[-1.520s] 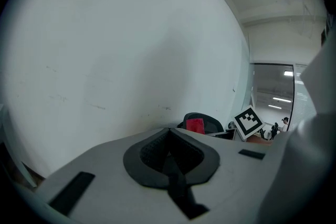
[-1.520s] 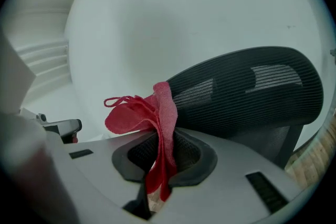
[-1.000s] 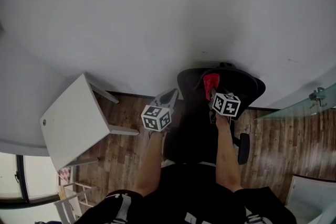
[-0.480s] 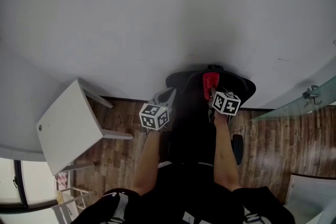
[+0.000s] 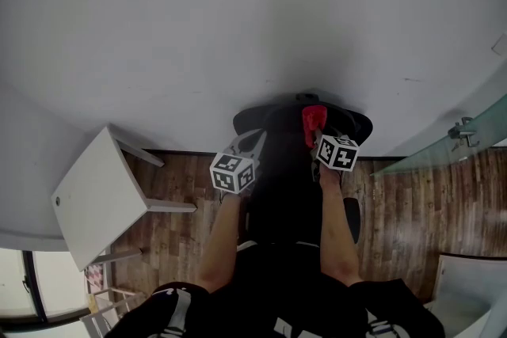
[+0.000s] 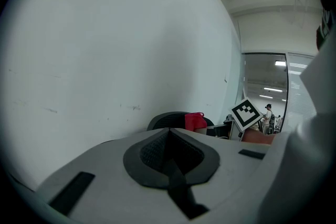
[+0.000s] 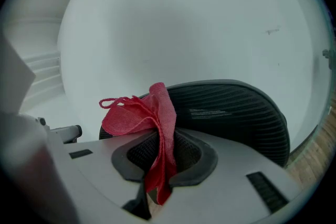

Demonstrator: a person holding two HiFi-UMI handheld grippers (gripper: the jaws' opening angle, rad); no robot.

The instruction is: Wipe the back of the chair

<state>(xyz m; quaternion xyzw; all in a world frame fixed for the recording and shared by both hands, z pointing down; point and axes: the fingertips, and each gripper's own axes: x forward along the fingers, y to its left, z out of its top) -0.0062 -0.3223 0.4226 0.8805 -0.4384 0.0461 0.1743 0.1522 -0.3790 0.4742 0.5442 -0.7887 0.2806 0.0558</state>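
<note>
Wood floor [image 5: 412, 202], white wall [image 5: 238, 12] close ahead. White table [image 5: 95, 198] at your left, glass panel [image 5: 444, 150] at right. Black mesh chair back [image 5: 273, 127] stands against wall. Only right gripper view shows its ribbed weave; only left gripper view shows lit glazed corridor. Your forearms reach forward, side by side. Left gripper [image 5: 252, 142] jaws together, empty, near chair back's left edge. Right gripper [image 5: 317, 140] jaws clamped on red cloth [image 5: 313, 121] at chair back's top edge.

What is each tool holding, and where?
The right tool pinches the red cloth by its bunched lower end; the left tool is shut and empty.
</note>
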